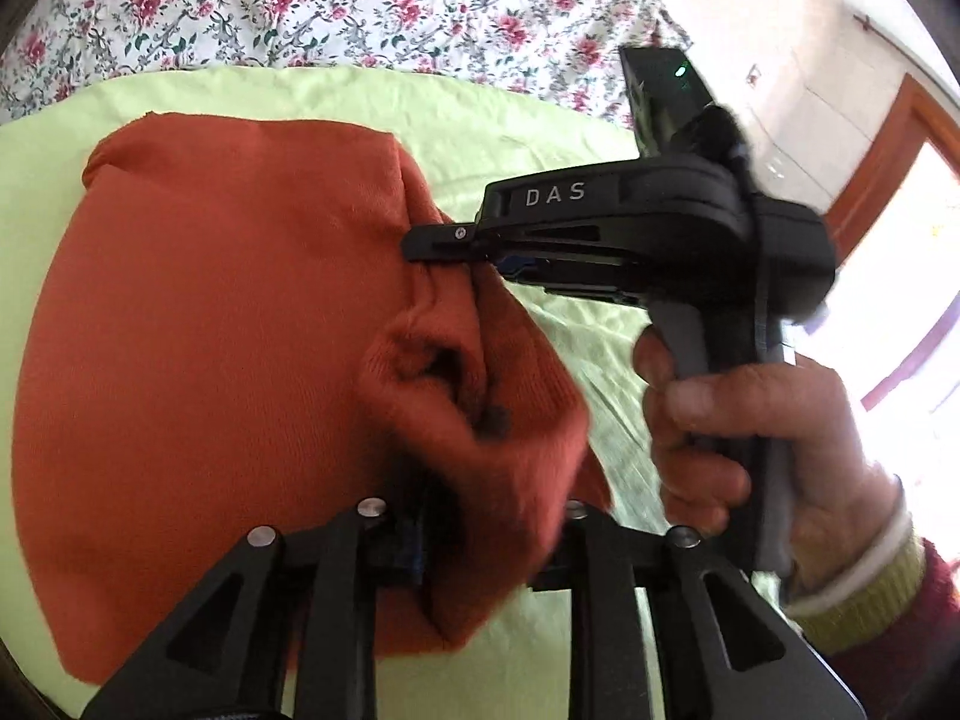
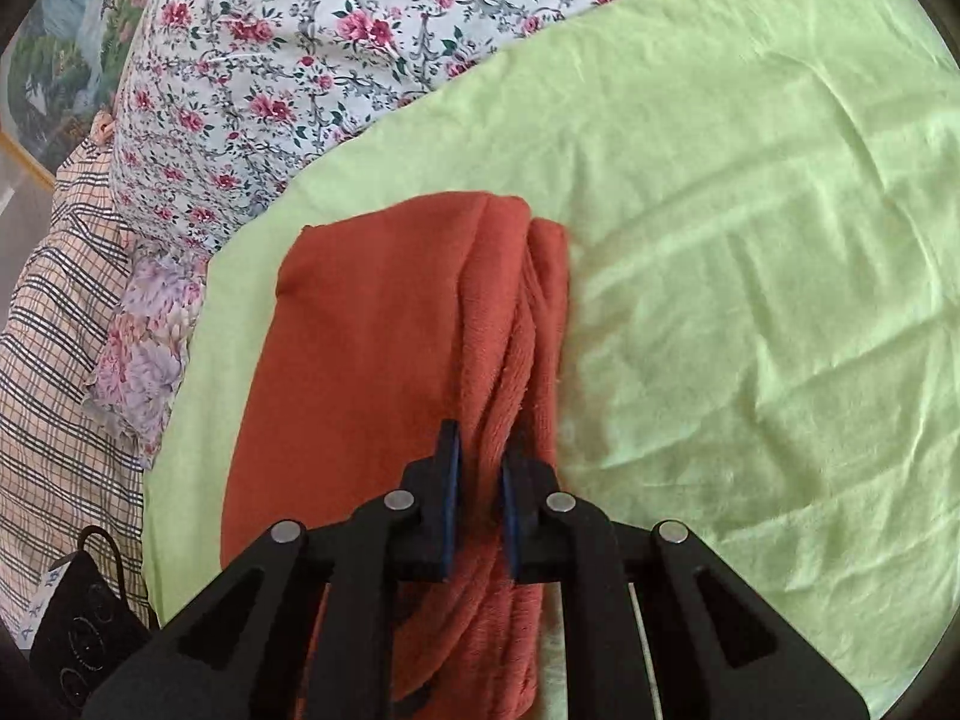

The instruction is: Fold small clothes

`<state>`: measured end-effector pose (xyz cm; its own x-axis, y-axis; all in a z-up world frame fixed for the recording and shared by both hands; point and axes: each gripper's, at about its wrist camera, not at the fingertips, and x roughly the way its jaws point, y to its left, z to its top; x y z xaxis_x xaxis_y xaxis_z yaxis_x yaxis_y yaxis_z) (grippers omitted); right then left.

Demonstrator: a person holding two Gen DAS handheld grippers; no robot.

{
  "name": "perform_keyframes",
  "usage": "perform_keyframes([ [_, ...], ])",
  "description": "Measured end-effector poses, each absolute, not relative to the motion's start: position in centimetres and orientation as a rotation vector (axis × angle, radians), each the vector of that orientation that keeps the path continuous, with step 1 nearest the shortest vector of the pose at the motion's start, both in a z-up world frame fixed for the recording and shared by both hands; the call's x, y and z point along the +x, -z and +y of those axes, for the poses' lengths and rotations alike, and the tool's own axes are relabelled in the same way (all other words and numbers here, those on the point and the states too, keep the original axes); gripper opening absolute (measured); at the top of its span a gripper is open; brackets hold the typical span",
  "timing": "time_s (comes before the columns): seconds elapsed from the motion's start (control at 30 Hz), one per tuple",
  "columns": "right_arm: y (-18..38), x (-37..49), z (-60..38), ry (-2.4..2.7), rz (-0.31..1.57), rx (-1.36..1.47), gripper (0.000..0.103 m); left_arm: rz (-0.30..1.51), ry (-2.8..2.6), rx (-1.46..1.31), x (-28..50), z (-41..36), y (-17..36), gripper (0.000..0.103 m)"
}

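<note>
A light green sheet point(image 2: 750, 252) covers the bed, with a floral quilt point(image 2: 288, 60) bunched on its far side and a checked cloth point(image 2: 54, 312) at the left. One rust-orange garment point(image 2: 360, 348) lies on the sheet, its long axis running near to far. Two grippers work it: the right gripper point(image 2: 480, 492) has its fingers pinching the bunched right edge, and the left gripper point(image 1: 480, 534) has cloth between its fingers, though whether they press it cannot be told.

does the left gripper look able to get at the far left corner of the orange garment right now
Probably yes: the orange garment lies flat on the green sheet, nothing over that corner, though the left gripper has cloth bunched between its fingers.
</note>
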<state>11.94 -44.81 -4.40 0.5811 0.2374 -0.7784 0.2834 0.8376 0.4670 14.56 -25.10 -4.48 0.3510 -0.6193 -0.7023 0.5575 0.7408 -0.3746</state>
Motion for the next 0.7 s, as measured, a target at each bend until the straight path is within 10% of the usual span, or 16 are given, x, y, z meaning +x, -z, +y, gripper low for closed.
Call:
perform_keyframes([
  [0.2, 3.3, 9.5, -45.3, 0.107, 0.936, 0.602, 0.027, 0.938, 0.773, -0.076, 12.0, -20.0, 2.5, 0.057],
  [0.33, 3.0, 7.7, -45.2, 0.06, 0.927, 0.649, 0.069, 0.929, 0.711, -0.146, 12.5, -15.3, 1.8, 0.079],
  [0.7, 5.7, 9.6, -43.5, -0.011, 1.006, 0.661, 0.076, 1.131, 0.638, -0.354, 24.0, -10.5, 8.5, 0.083],
])
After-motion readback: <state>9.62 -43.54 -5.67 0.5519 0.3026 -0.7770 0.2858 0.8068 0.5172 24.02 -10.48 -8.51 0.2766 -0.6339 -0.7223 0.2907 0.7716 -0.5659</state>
